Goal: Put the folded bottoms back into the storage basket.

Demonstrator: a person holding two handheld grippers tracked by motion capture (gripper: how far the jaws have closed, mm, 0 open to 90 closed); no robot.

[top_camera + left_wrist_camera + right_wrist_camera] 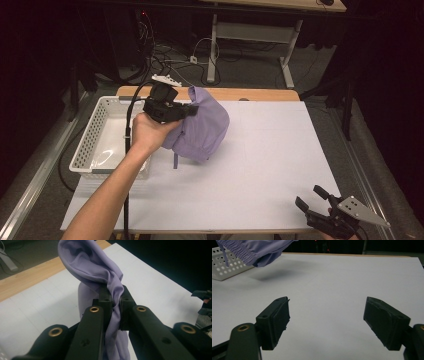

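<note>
A lilac garment (202,127) hangs bunched above the white table top (260,165), clear of the surface, with a drawstring dangling below it. My left gripper (190,111) is shut on a fold of this cloth, and in the left gripper view the lilac garment (92,262) is pinched between the black pads (105,302). Its gathered hem (249,251) with the string appears at the top left of the right gripper view, casting a shadow on the table. My right gripper (311,197) rests at the table's near right corner, open, with nothing between its fingers (275,320).
A white perforated basket (92,135) stands at the table's left edge, just left of the hanging cloth. The table's wooden far edge (260,93) runs behind the cloth. Cables and a desk frame lie on the floor beyond.
</note>
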